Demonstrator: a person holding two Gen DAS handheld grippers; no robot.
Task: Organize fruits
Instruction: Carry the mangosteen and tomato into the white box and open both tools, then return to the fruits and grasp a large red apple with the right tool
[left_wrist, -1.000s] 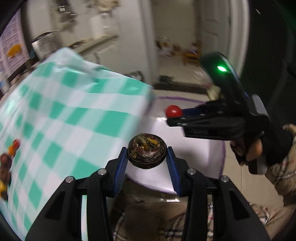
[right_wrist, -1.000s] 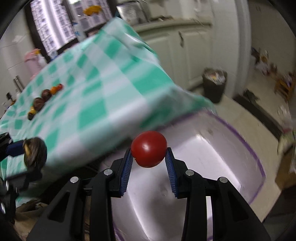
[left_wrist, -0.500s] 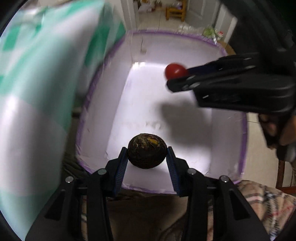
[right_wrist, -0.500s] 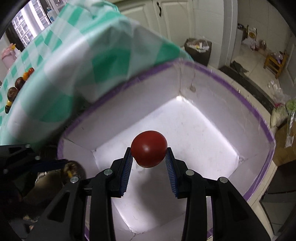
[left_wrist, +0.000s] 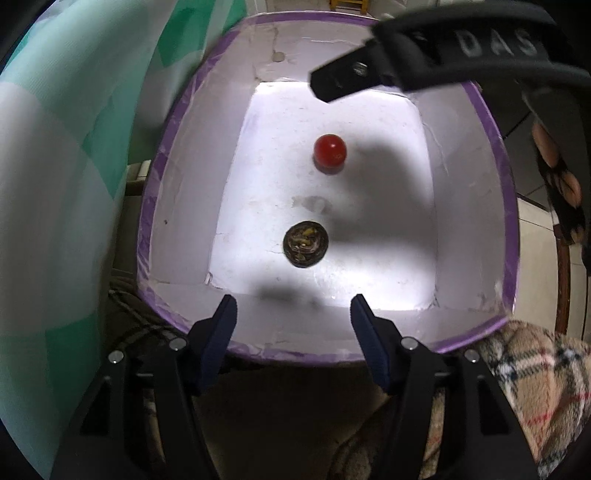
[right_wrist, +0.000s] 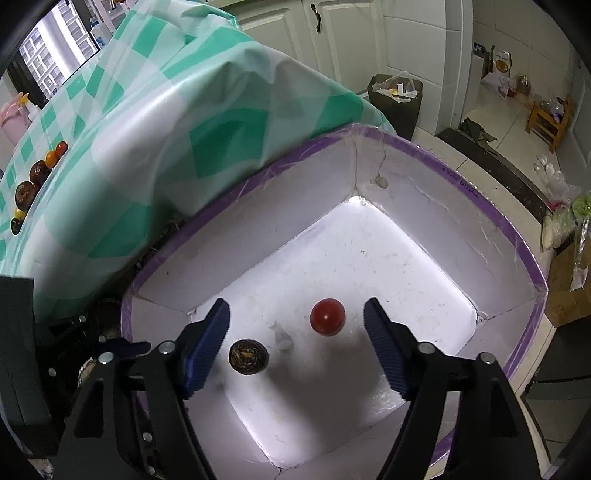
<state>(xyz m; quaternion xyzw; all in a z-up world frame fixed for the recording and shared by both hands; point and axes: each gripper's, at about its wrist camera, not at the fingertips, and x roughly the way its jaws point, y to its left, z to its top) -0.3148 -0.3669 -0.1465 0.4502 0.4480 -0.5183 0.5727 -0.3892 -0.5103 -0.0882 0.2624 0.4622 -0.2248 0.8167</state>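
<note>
Both my left tool (left_wrist: 293, 314) and right tool (right_wrist: 297, 319) are opening empty over the box (right_wrist: 517, 236), so I should lift straight clear of the tomato (right_wrist: 327, 316) and dark fruit (right_wrist: 248, 356).

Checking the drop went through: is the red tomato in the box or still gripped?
In the box. The red tomato lies on the white box floor, clear of the opening right gripper.

A green-and-white checked cloth (right_wrist: 155, 122) drapes over the desk edge. Behind it stand white cabinet doors (right_wrist: 343, 40). A dark bin (right_wrist: 395, 107) lined with a bag sits on the tiled floor (right_wrist: 491, 129), near a small wooden stool (right_wrist: 550, 118). A plaid fabric (left_wrist: 535, 373) lies at lower right.
</note>
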